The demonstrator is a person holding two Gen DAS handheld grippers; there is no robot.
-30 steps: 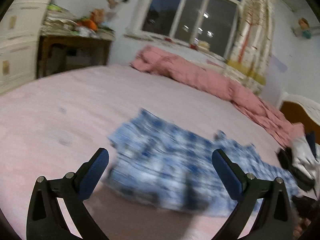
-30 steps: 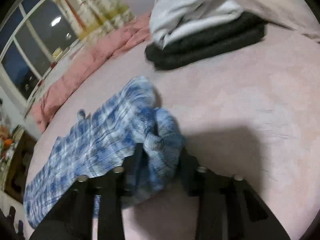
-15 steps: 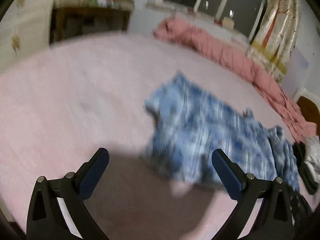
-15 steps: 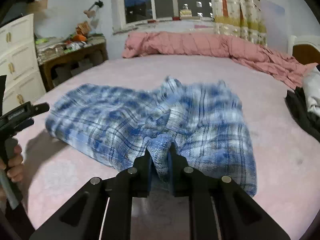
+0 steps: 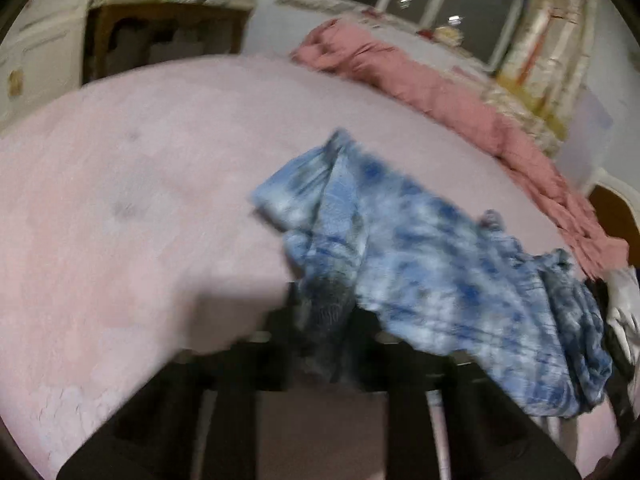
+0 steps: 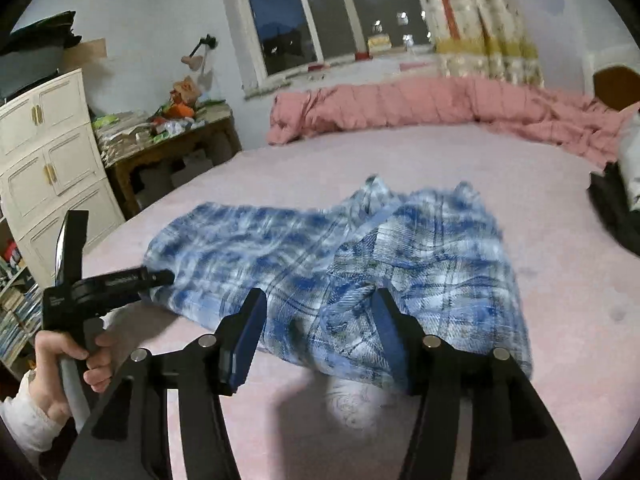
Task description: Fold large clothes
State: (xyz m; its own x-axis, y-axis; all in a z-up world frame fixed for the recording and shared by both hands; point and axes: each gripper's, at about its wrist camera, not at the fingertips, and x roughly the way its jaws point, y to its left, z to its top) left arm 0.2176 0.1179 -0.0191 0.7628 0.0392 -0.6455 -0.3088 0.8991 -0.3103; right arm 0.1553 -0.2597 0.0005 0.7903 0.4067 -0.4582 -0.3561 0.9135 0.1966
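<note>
A blue and white plaid garment (image 6: 340,264) lies bunched on the pink bed (image 6: 560,280). My left gripper (image 5: 324,320) is shut on its near-left edge; it also shows from the side in the right wrist view (image 6: 160,278), its tips at the cloth's left edge. The garment (image 5: 420,272) stretches away to the right in the left wrist view. My right gripper (image 6: 320,320) is open, its blue-padded fingers (image 6: 250,336) on either side of the garment's near fold and not closed on it.
A rolled pink duvet (image 6: 420,106) lies along the bed's far side under the window. A pile of dark and white clothes (image 6: 616,204) sits at the right. A wooden table (image 6: 168,152) and a white cabinet (image 6: 52,160) stand to the left.
My left gripper went from open to shut on the garment's edge. My right gripper let go of the fold it held and now stands open over it.
</note>
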